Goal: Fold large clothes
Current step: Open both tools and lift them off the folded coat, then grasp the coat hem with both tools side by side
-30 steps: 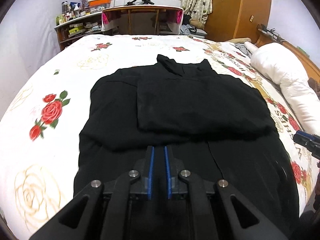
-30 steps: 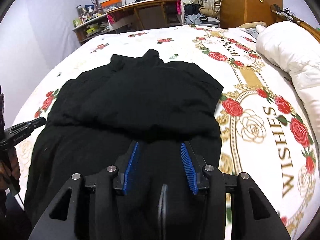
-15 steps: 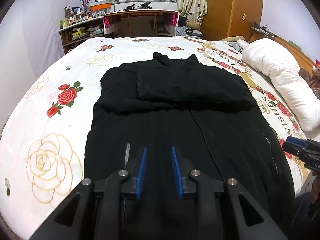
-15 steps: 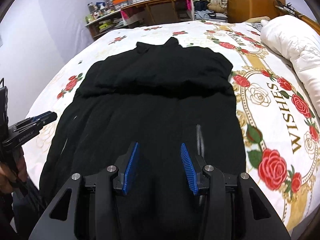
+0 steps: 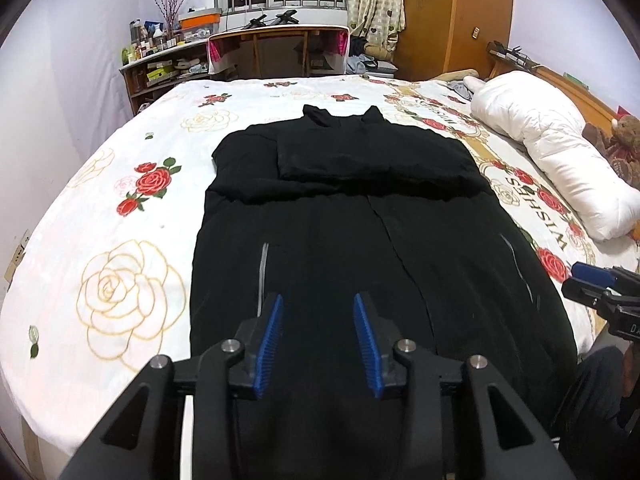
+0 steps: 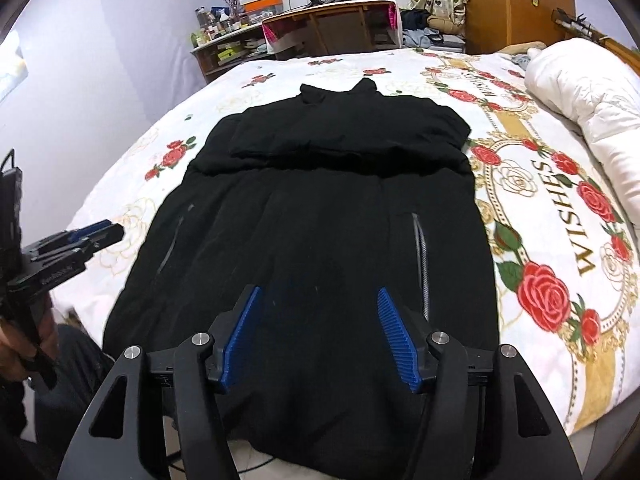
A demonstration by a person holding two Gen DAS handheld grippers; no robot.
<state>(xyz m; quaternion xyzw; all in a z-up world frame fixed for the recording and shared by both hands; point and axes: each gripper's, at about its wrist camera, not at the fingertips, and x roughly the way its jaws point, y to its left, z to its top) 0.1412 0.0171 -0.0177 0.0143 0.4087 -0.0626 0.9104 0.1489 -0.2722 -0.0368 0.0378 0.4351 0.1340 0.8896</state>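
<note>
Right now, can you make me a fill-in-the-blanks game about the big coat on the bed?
1. The coat lying on the bed is ____ in colour.
2. The red flowers printed on the bedsheet are ____.
3. The pads on the gripper fingers are ____.
4. The puffy duvet rolled up at the side of the bed is ____.

Missing words: black; roses; blue; white

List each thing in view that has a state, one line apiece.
Black coat: flat on the bed, sleeves folded across the chest, lower half unfolded.
Left claw: jaws opening, nothing gripped, above the coat's hem end.
Right claw: jaws opening, nothing gripped.
White duvet: bunched along the bed's right side.
Bedspread: spread flat.
</note>
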